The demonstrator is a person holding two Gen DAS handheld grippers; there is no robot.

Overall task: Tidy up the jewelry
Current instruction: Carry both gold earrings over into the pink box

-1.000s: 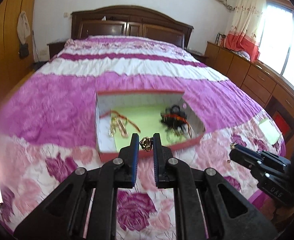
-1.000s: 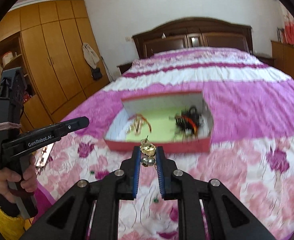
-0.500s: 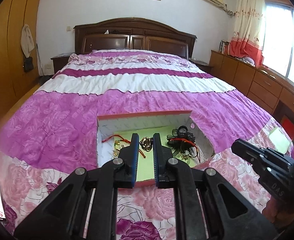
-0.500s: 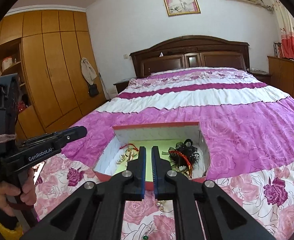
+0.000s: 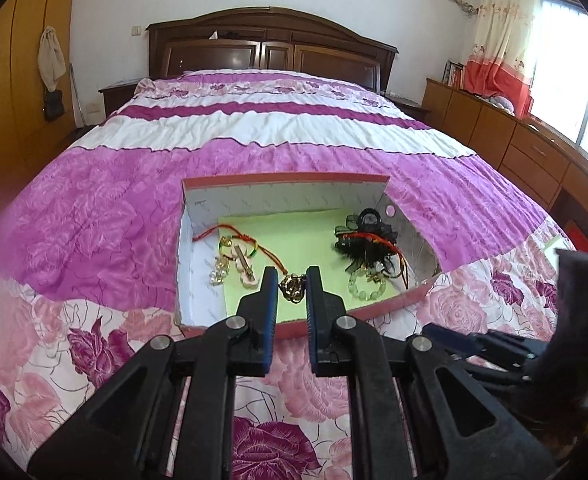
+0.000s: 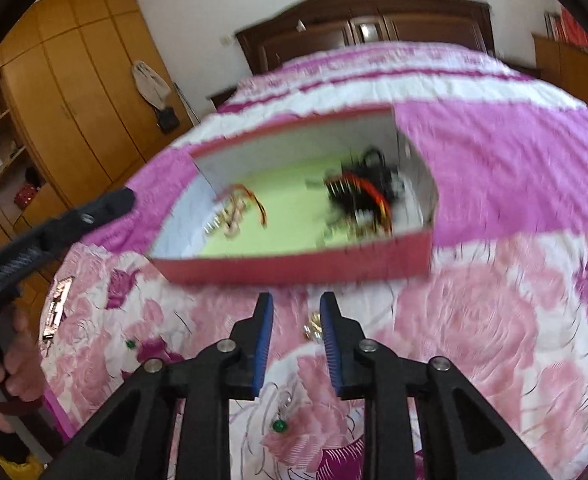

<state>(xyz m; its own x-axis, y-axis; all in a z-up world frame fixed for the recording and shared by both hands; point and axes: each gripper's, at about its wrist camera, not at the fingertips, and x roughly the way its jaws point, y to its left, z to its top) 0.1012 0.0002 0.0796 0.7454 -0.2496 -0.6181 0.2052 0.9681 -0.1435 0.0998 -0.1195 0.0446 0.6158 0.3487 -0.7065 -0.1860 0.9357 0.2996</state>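
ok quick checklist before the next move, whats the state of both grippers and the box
1. Left gripper shut on the gold trinket: ok.
2. Trinket over the box, above the green liner: ok.
3. Right gripper jaws have just been opening, nothing pinched: ok.
4. Small gold piece on the bedspread lined up between the right fingers: cannot tell, blurred.
5. Green bead earring put away: not ok, lies outside the box.

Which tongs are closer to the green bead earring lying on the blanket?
Right. The right tongs hang open above the blanket, with the green bead earring just beneath them. The left tongs are over the red box, pinching a gold piece.
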